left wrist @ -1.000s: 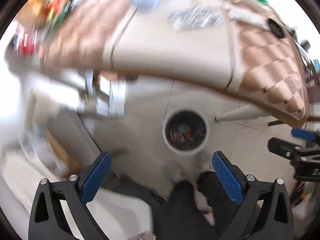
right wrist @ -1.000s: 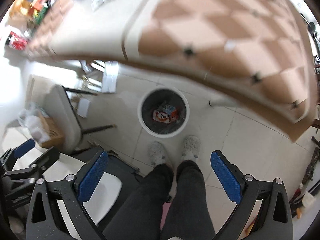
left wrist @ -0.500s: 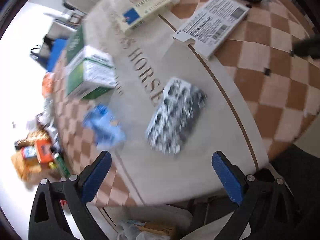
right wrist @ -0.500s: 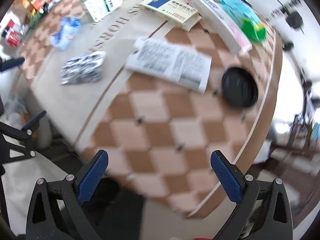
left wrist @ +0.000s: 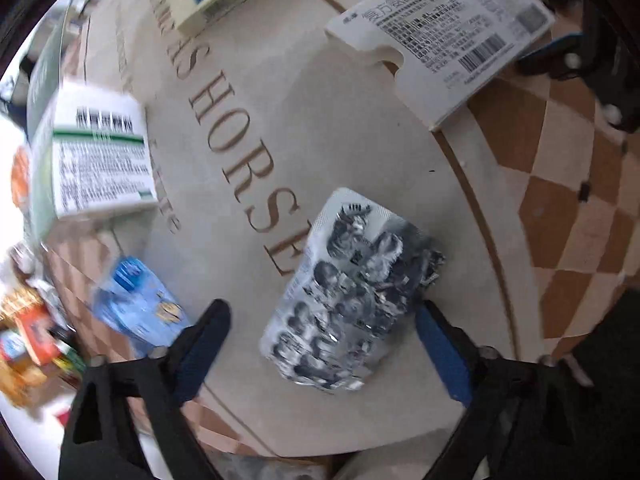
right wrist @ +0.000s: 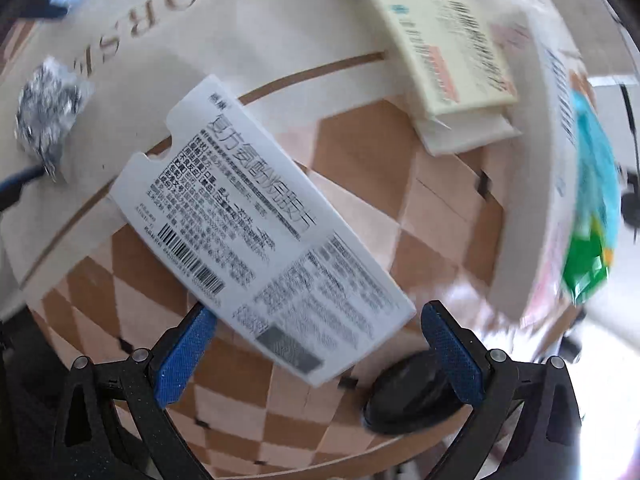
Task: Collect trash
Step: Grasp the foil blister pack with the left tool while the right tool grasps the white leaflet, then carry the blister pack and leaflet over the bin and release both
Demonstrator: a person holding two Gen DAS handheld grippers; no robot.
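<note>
Foil pill sheet [left wrist: 352, 296] lies between our left gripper's [left wrist: 320, 340] wide-open fingers; our right gripper [right wrist: 316, 344], open too, straddles the flat white box [right wrist: 260, 232].

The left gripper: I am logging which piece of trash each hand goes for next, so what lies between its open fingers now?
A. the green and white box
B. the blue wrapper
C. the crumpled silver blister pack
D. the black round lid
C: the left gripper is open, and the crumpled silver blister pack lies on the table between its blue pads, not yet gripped.
</note>
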